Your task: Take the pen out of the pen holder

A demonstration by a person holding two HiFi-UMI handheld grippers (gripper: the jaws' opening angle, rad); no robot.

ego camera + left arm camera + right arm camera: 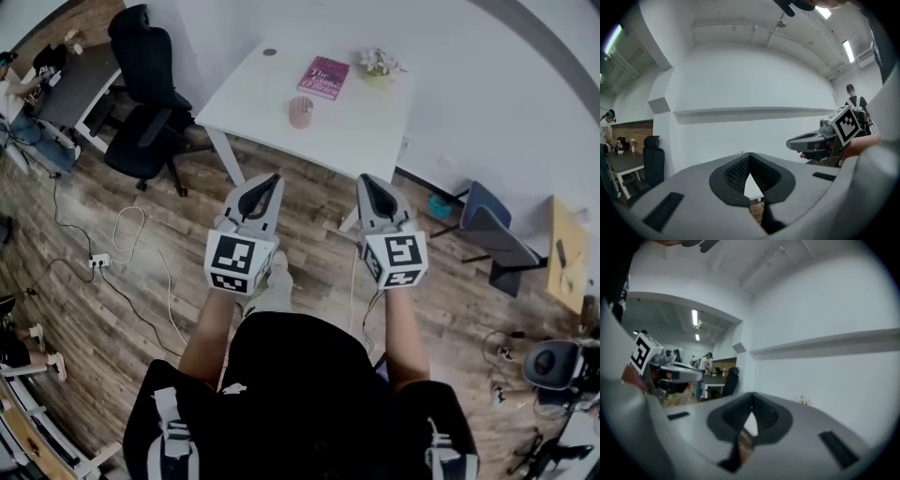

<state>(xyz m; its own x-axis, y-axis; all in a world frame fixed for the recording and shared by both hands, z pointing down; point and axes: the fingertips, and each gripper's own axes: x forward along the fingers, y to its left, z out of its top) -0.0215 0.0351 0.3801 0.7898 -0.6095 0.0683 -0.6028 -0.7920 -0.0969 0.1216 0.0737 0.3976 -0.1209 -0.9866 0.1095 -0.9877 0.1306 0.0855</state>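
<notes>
A pink pen holder (301,112) stands on the white table (272,98), near its front edge; whether a pen is in it is too small to tell. Both grippers hover over the wooden floor, short of the table and apart from the holder. My left gripper (271,179) is shut, its jaws meeting at the tip (750,155) with nothing between them. To its right, my right gripper (367,181) is also shut and empty (752,396). Each gripper view shows the other gripper at its side: the right one (813,138), the left one (677,373).
A pink book (324,77) and a small flower pot (379,67) lie farther back on the table. Black office chairs (141,103) and a grey desk (75,84) stand at the left, a blue chair (492,230) at the right. Cables (127,234) trail on the floor.
</notes>
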